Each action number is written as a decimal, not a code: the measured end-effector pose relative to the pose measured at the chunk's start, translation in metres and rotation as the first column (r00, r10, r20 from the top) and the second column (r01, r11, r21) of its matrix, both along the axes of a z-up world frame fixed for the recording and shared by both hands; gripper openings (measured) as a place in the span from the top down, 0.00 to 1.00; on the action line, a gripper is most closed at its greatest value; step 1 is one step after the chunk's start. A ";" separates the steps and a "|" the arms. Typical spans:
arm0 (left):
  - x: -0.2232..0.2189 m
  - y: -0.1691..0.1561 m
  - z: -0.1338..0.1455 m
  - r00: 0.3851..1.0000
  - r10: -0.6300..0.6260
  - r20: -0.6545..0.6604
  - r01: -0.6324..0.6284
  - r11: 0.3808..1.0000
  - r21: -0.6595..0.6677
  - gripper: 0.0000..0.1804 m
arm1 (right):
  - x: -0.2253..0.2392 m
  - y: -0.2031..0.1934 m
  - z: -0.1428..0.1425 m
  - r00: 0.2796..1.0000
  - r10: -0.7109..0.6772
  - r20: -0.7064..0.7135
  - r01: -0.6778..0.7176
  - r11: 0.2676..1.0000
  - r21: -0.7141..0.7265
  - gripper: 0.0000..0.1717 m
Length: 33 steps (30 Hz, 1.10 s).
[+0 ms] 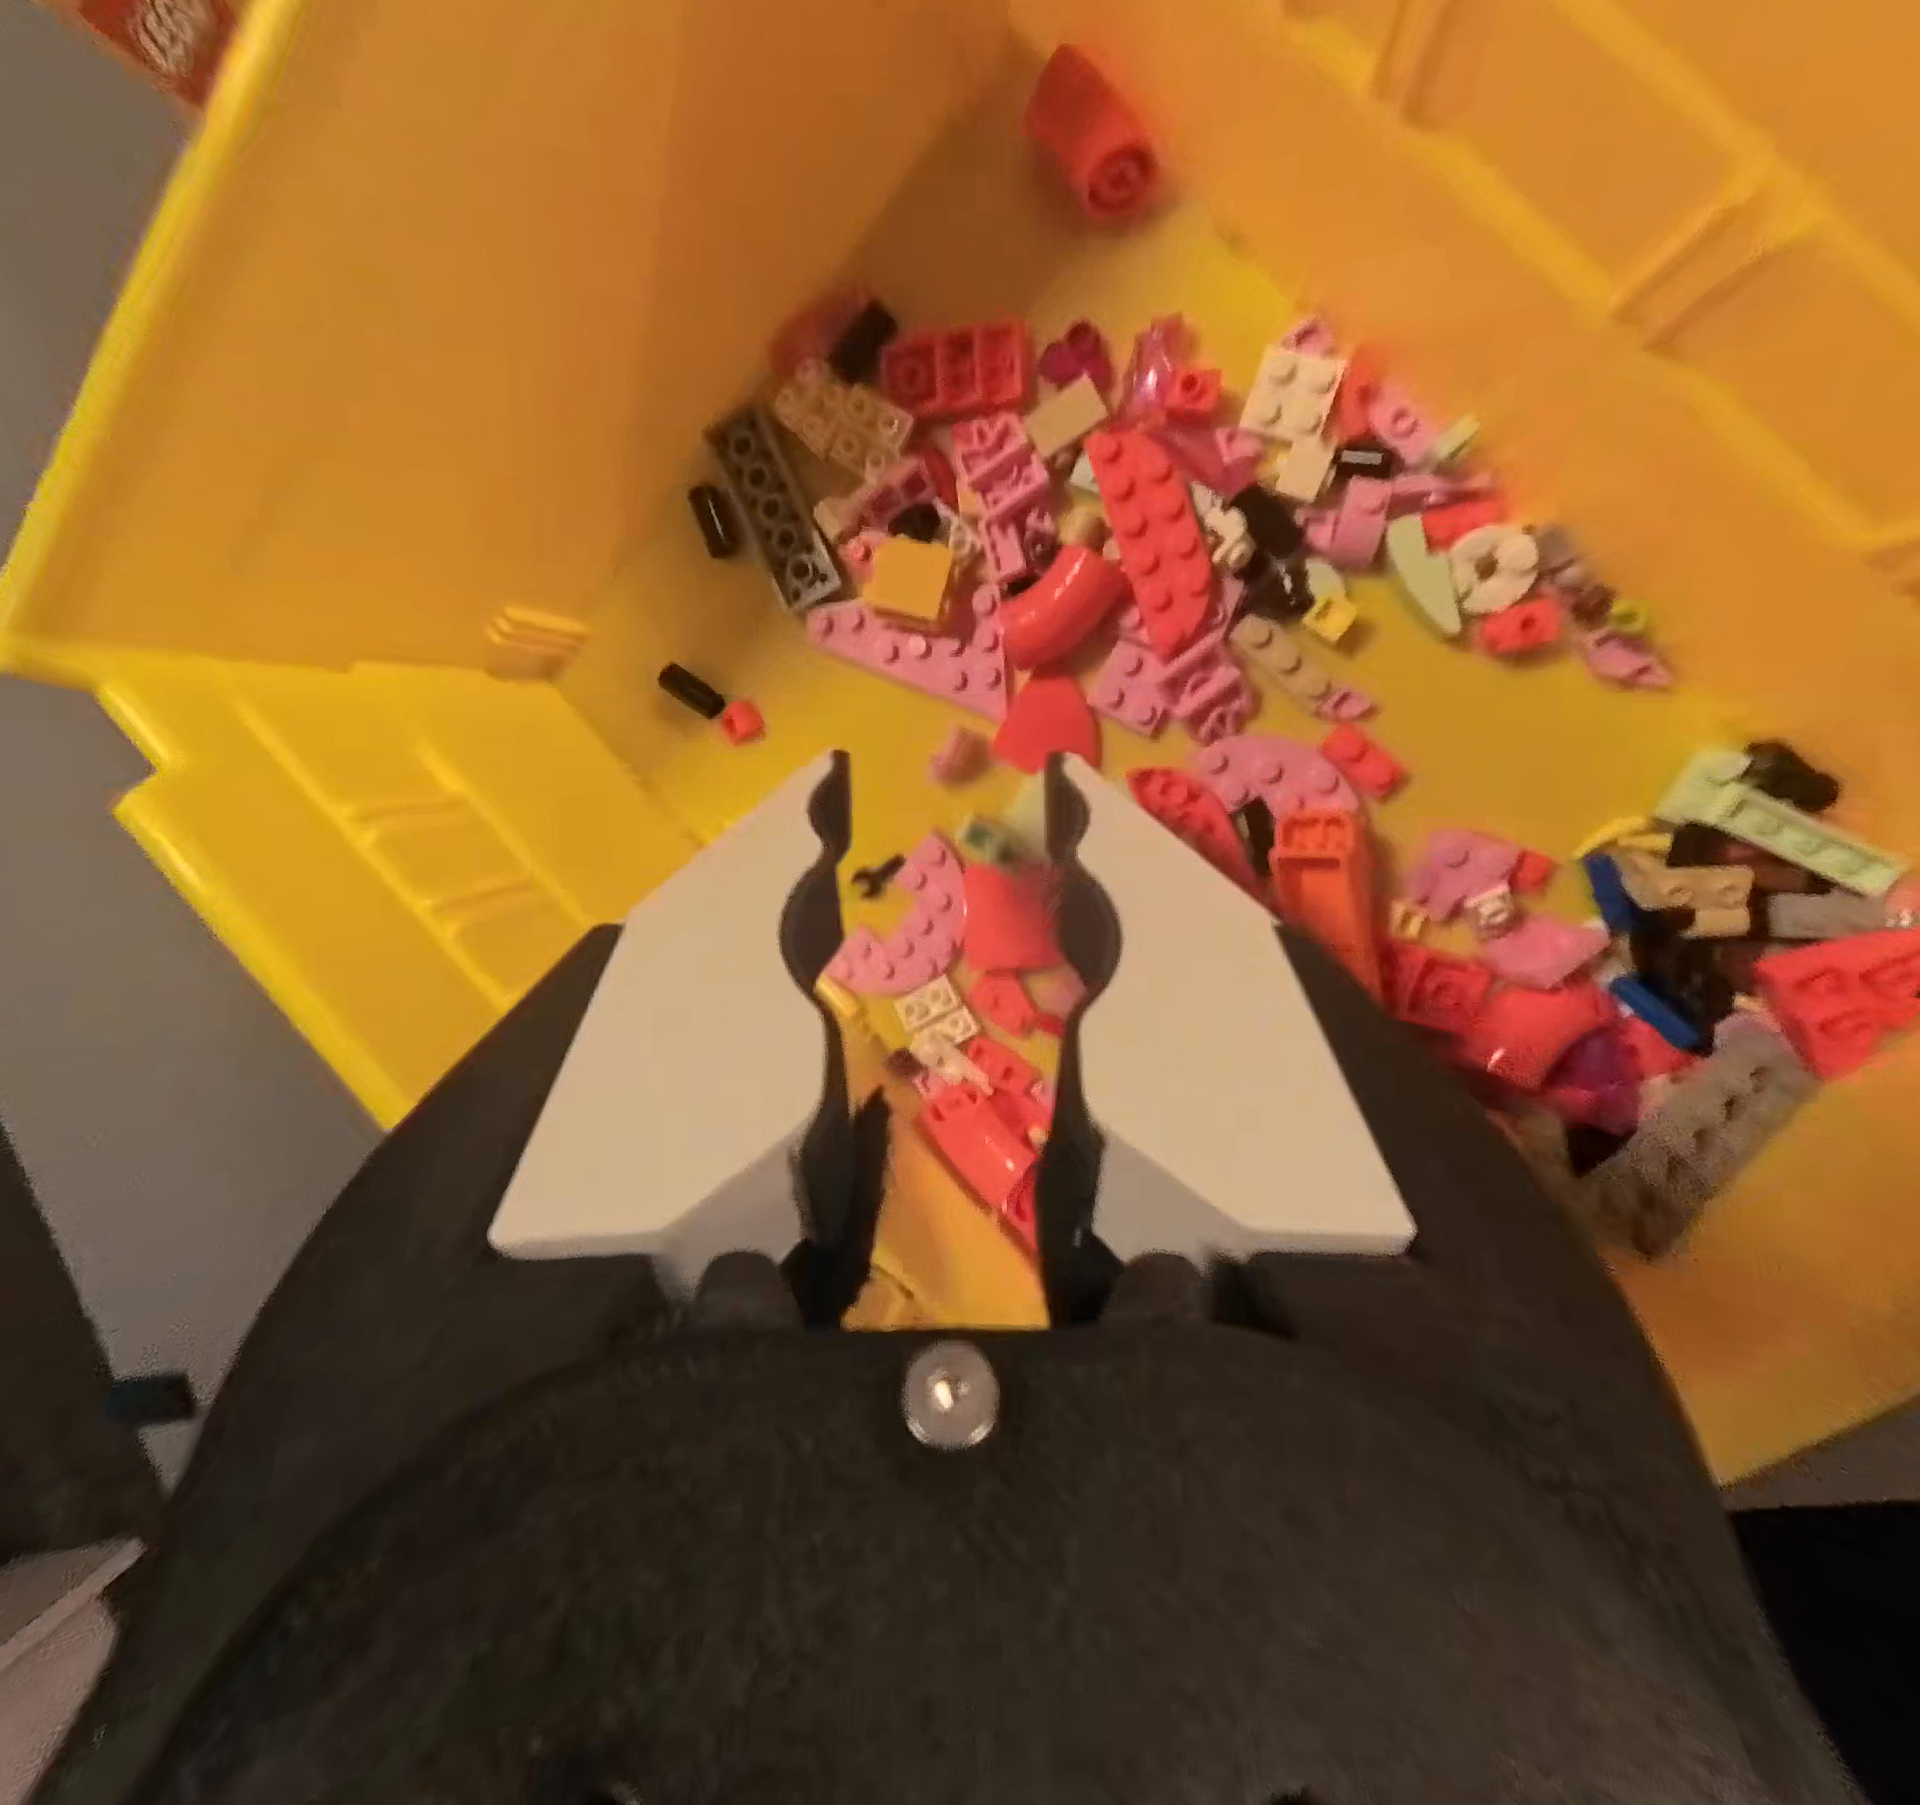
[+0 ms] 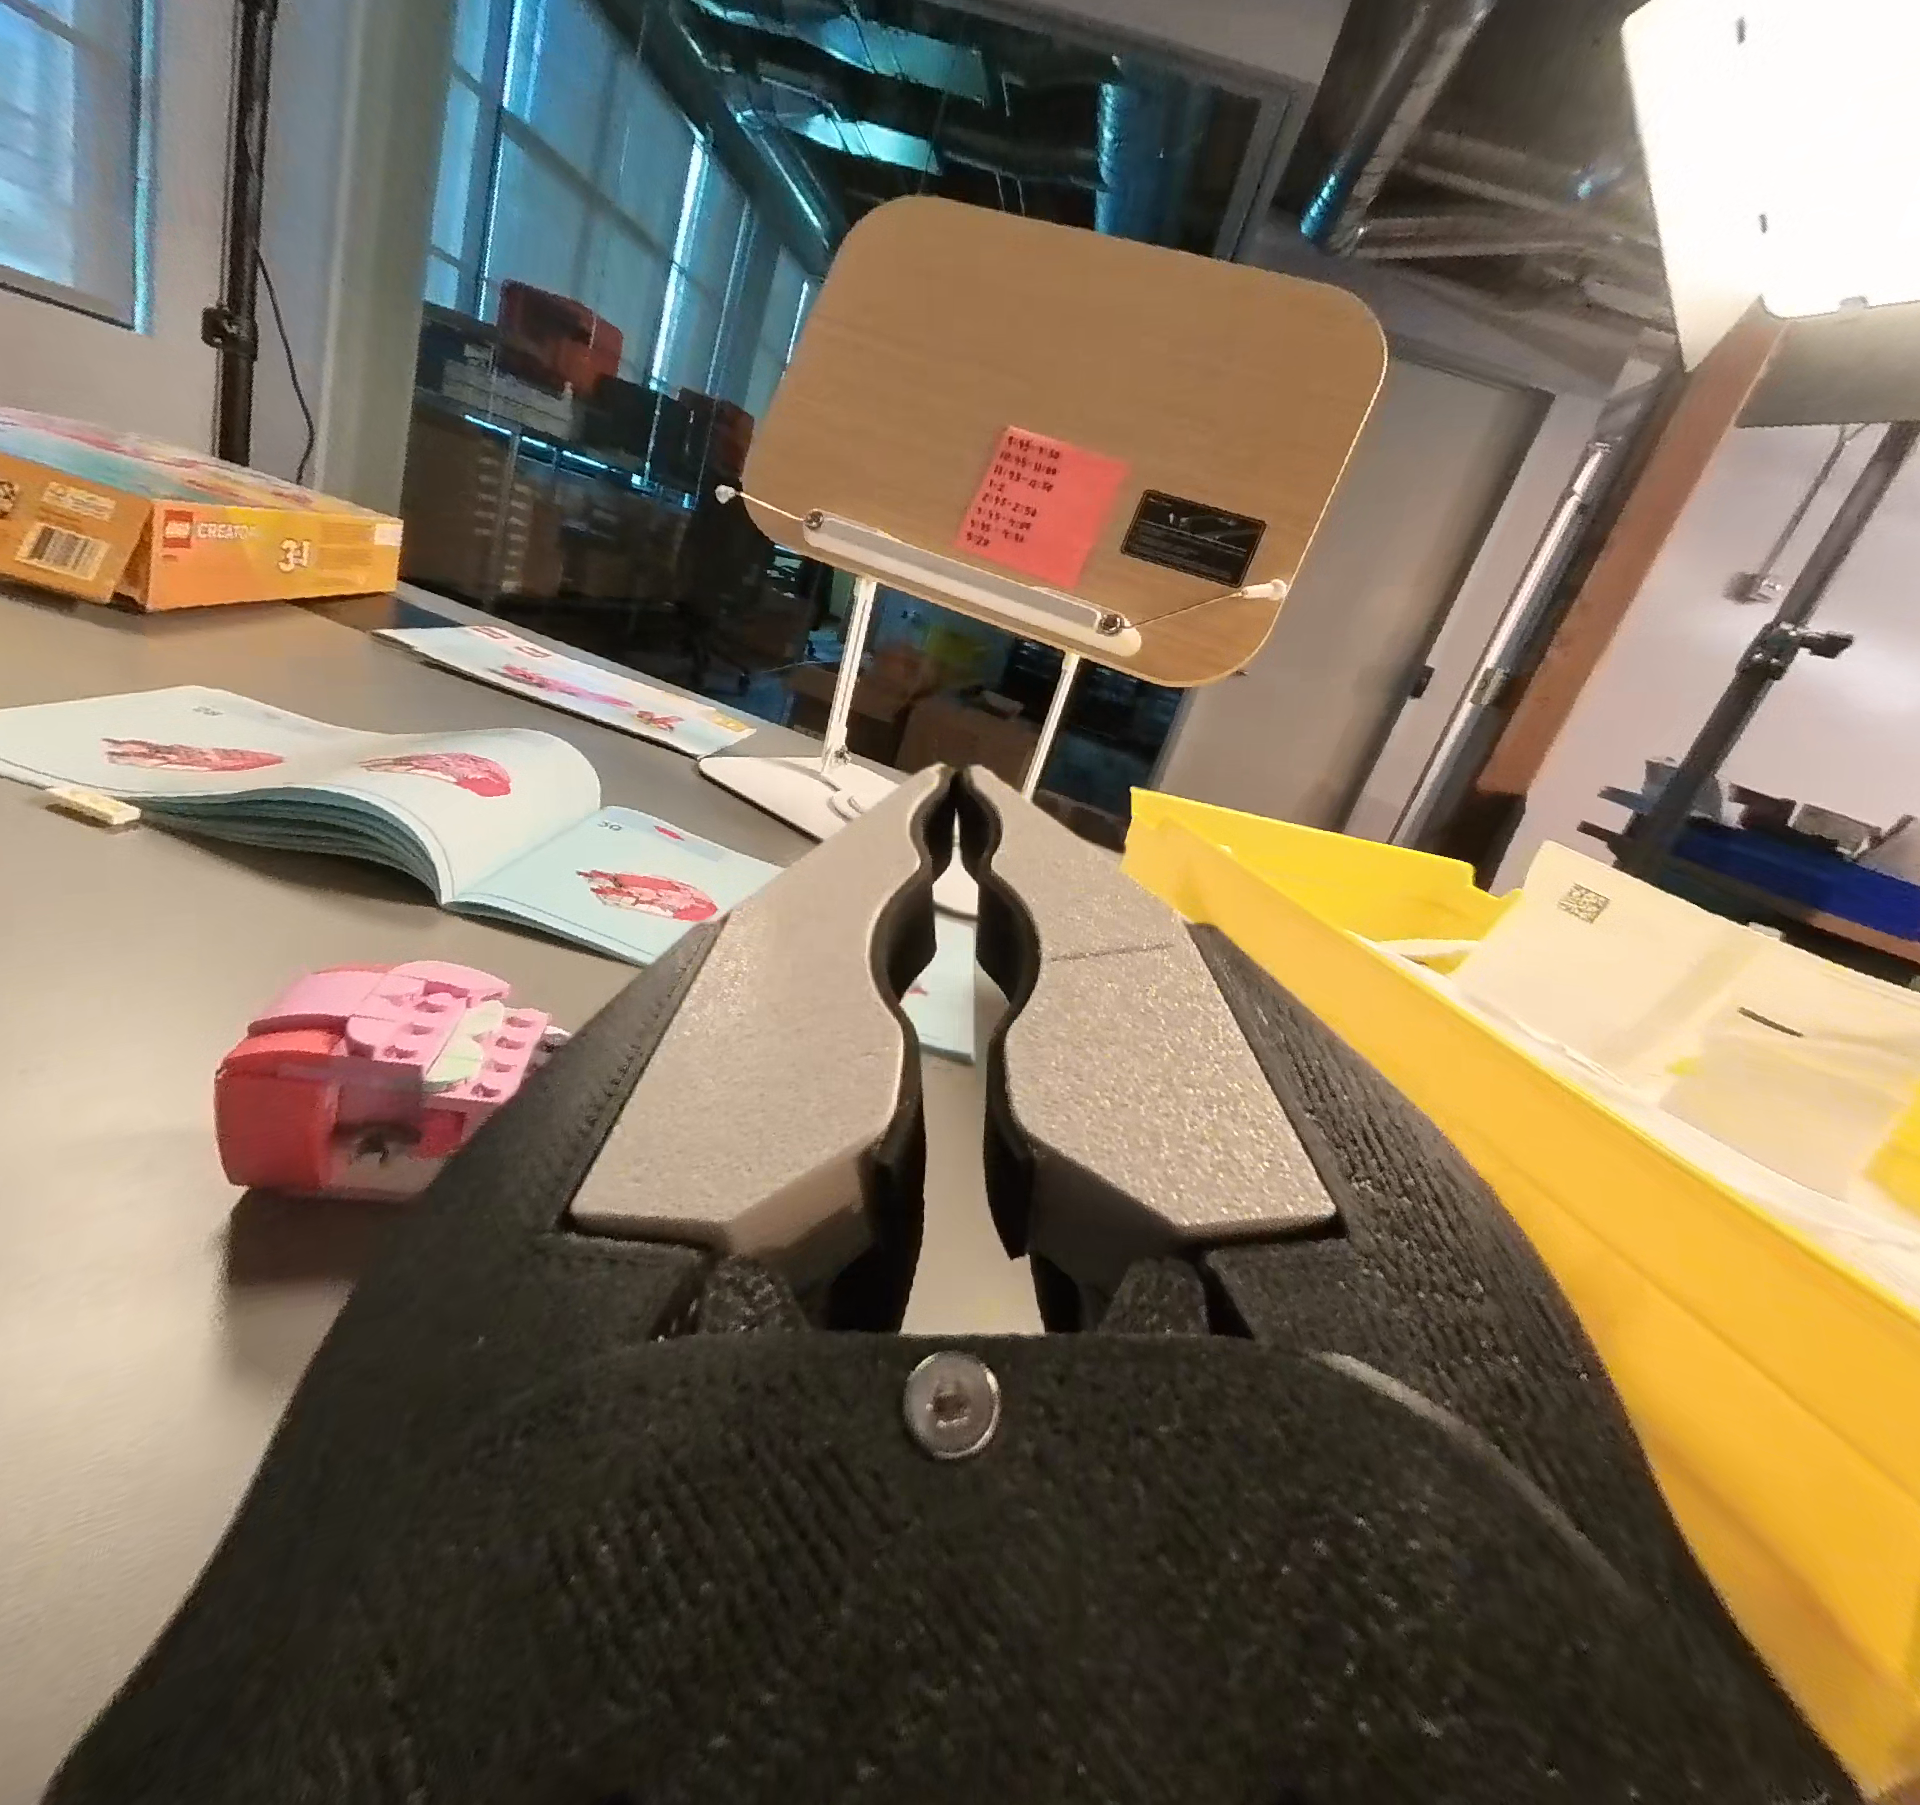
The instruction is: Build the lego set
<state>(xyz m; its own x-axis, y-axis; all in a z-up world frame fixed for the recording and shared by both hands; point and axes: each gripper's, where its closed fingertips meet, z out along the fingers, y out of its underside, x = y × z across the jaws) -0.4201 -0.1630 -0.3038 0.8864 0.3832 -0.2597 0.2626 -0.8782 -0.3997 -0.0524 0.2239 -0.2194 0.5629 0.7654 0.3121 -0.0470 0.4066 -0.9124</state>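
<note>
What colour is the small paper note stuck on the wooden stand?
The note is pink-red, on the wooden stand; the right wrist view shows it best.

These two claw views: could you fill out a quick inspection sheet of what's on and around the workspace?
Surface: grey table.
Things: yellow bin of loose bricks, mostly pink and red; pink brick model; open booklet.
Clutter: orange box; second booklet; wooden stand with pink note.
Claws: left claw open above bricks, holding nothing; right claw shut, empty.
Cables: nothing seen.
Surroundings: windows, ceiling ducts.
</note>
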 end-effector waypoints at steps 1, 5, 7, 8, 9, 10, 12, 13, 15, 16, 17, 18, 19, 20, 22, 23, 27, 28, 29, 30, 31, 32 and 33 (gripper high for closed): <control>-0.001 0.004 0.002 1.000 -0.004 0.016 0.004 1.000 0.020 0.77 | 0.000 0.001 -0.001 1.000 -0.001 0.004 0.001 1.000 -0.004 1.00; 0.021 0.015 -0.003 0.977 -0.092 0.193 0.085 0.995 0.046 0.72 | -0.002 0.001 -0.002 1.000 0.000 0.016 0.000 1.000 -0.007 1.00; 0.028 0.017 -0.009 0.963 -0.118 0.242 0.114 0.993 0.033 0.70 | -0.004 0.000 -0.004 1.000 0.004 0.029 -0.004 1.000 -0.003 1.00; 0.027 0.017 -0.014 0.965 -0.116 0.237 0.117 0.993 0.013 0.63 | -0.005 -0.001 -0.004 0.999 0.006 0.035 -0.006 1.000 0.001 1.00; 0.025 0.016 -0.019 0.967 -0.110 0.231 0.117 0.993 -0.017 0.54 | -0.006 -0.002 -0.005 0.999 0.007 0.041 -0.008 1.000 0.005 1.00; 0.026 0.014 -0.025 0.967 -0.103 0.235 0.119 0.991 -0.056 0.44 | -0.007 -0.002 -0.005 0.999 0.007 0.046 -0.008 1.000 0.007 1.00; 0.029 0.010 -0.038 0.966 -0.099 0.239 0.135 0.981 -0.138 0.31 | -0.007 -0.002 -0.006 0.999 0.002 0.055 -0.003 1.000 0.010 1.00; 0.030 0.009 -0.043 0.966 -0.103 0.236 0.145 0.975 -0.167 0.28 | -0.008 -0.003 -0.006 0.998 0.000 0.058 0.000 1.000 0.013 1.00; 0.033 0.015 -0.046 0.965 -0.113 0.238 0.154 0.975 -0.160 0.24 | -0.008 -0.004 -0.007 0.998 -0.003 0.067 0.001 1.000 0.019 1.00; 0.030 0.017 -0.045 0.968 -0.114 0.222 0.151 0.976 -0.158 0.23 | -0.009 -0.004 -0.008 0.997 -0.001 0.072 0.000 1.000 0.024 1.00; 0.027 0.019 -0.044 0.972 -0.117 0.206 0.151 0.976 -0.159 0.22 | -0.010 -0.005 -0.008 0.997 0.001 0.078 -0.003 1.000 0.028 1.00; 0.024 0.020 -0.044 0.974 -0.115 0.193 0.147 0.976 -0.160 0.21 | -0.011 -0.006 -0.009 0.996 0.002 0.084 -0.004 0.999 0.032 1.00; 0.018 0.020 -0.043 0.979 -0.101 0.176 0.129 0.979 -0.160 0.20 | -0.012 -0.007 -0.009 0.996 0.002 0.089 -0.006 0.999 0.037 1.00; 0.012 0.021 -0.041 0.985 -0.078 0.155 0.102 0.983 -0.155 0.21 | -0.012 -0.008 -0.009 0.996 0.005 0.093 -0.009 0.999 0.041 1.00; -0.007 0.022 -0.034 0.996 -0.036 0.078 0.047 0.989 -0.139 0.27 | -0.014 -0.009 -0.010 0.995 0.006 0.102 -0.011 0.999 0.049 1.00; -0.015 0.022 -0.029 0.999 -0.043 0.028 0.046 0.990 -0.134 0.28 | -0.014 -0.009 -0.010 0.995 0.007 0.104 -0.013 0.998 0.054 1.00; 0.018 0.063 -0.007 0.962 -0.231 0.145 0.208 0.966 0.156 0.54 | -0.016 -0.011 -0.011 0.993 0.013 0.115 -0.020 0.998 0.064 1.00; 0.029 0.069 -0.004 0.944 -0.273 0.187 0.236 0.951 0.198 0.60 | -0.016 -0.011 -0.011 0.993 0.014 0.118 -0.022 0.998 0.066 1.00; 0.037 0.071 -0.003 0.928 -0.301 0.218 0.257 0.944 0.208 0.63 | -0.017 -0.012 -0.012 0.993 0.016 0.120 -0.024 0.997 0.067 1.00; 0.043 0.072 -0.005 0.915 -0.321 0.244 0.275 0.939 0.206 0.63 | -0.017 -0.012 -0.012 0.992 0.018 0.122 -0.027 0.997 0.068 1.00; 0.048 0.073 -0.008 0.907 -0.330 0.262 0.285 0.938 0.196 0.61 | -0.018 -0.012 -0.012 0.992 0.020 0.125 -0.029 0.997 0.068 1.00; 0.051 0.074 -0.011 0.906 -0.329 0.265 0.288 0.940 0.182 0.55 | -0.018 -0.013 -0.012 0.992 0.021 0.127 -0.030 0.997 0.070 1.00; 0.051 0.074 -0.015 0.912 -0.322 0.252 0.289 0.944 0.160 0.48 | -0.018 -0.013 -0.013 0.992 0.022 0.128 -0.031 0.997 0.071 1.00</control>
